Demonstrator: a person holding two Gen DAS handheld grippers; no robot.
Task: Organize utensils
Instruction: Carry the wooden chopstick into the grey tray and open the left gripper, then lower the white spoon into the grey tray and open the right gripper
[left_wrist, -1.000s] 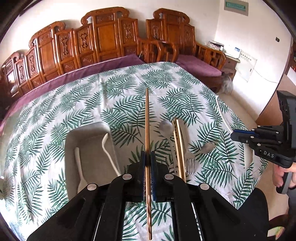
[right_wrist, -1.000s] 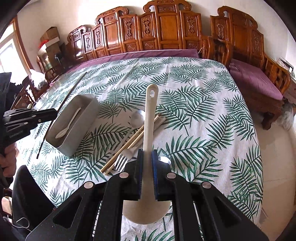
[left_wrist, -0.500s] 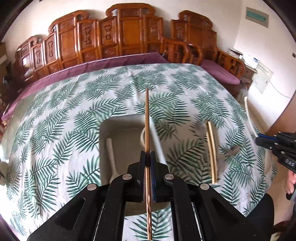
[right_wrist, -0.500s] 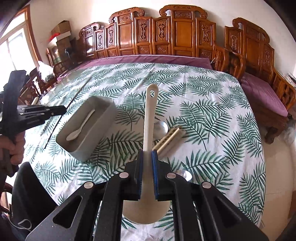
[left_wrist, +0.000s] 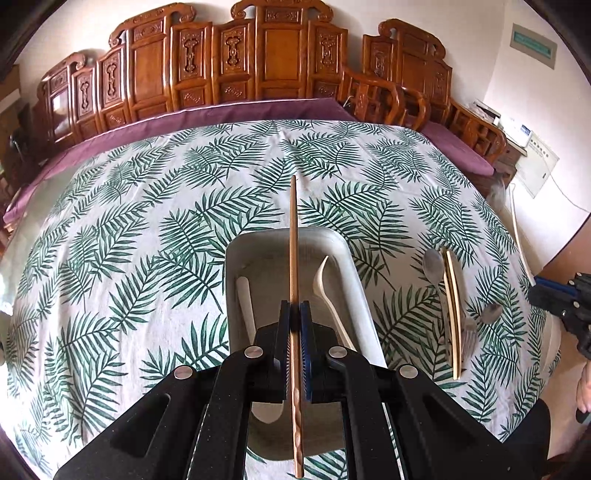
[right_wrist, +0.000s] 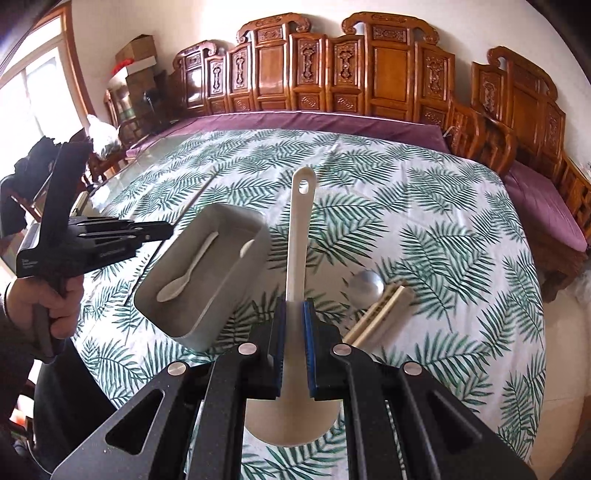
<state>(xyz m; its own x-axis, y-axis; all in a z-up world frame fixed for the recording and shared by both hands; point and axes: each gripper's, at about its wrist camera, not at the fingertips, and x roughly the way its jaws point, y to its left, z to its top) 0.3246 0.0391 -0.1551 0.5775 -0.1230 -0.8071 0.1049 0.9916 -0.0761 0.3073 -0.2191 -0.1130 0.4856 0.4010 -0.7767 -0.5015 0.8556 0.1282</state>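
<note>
Two clenched: left hand-held gripper (left_wrist: 294, 325) on chopstick (left_wrist: 293, 236), right hand-held gripper (right_wrist: 294, 325) on ladle (right_wrist: 297, 240), fern-print tablecloth (left_wrist: 147, 229), carved wooden chairs (left_wrist: 258, 62).

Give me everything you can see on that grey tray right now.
The grey tray is a rectangular bin with rounded corners and raised walls, matte, plastic by the look of it. It sits flat on the leaf-print tablecloth. Inside lie two white spoons, one along each long side. The left gripper, shut on a brown chopstick, hangs over it; no contact shows. The loose utensils lie apart on the cloth.
</note>
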